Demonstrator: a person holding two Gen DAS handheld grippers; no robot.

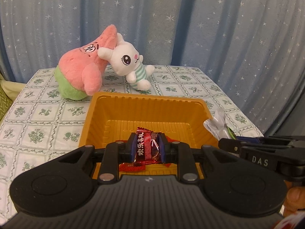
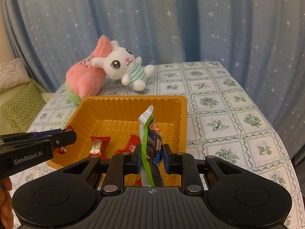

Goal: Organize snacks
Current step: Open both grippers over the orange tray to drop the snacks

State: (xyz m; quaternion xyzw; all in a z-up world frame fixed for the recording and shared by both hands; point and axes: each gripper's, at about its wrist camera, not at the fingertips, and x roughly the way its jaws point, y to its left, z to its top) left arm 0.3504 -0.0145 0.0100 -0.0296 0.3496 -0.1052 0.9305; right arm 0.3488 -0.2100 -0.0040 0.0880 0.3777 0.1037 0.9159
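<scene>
Two grippers are hanging over the orange tray (image 1: 202,105) at once, and each is carrying a snack. The left gripper (image 1: 147,148) is pinching a red foil candy (image 1: 147,147) between its blue pads, above the near end of the tray. The right gripper (image 2: 151,155) is clamping a tall packet with a green stripe (image 2: 147,133), which is standing upright and sticking well above the fingers. Two red candies (image 2: 98,146) are already lying on the tray floor, on the floral tablecloth's (image 2: 219,99) near side.

Here is the worry: both tools are crowding the same tray, just beside each other, so a careless release could be knocking them together. The packet is looking top-heavy; let go near the right wall, it could be tipping over the rim onto the cloth. The foil candy is looking slippery and could be sliding early. The plush toys (image 1: 122,64) are lying well behind, out of harm's way.
</scene>
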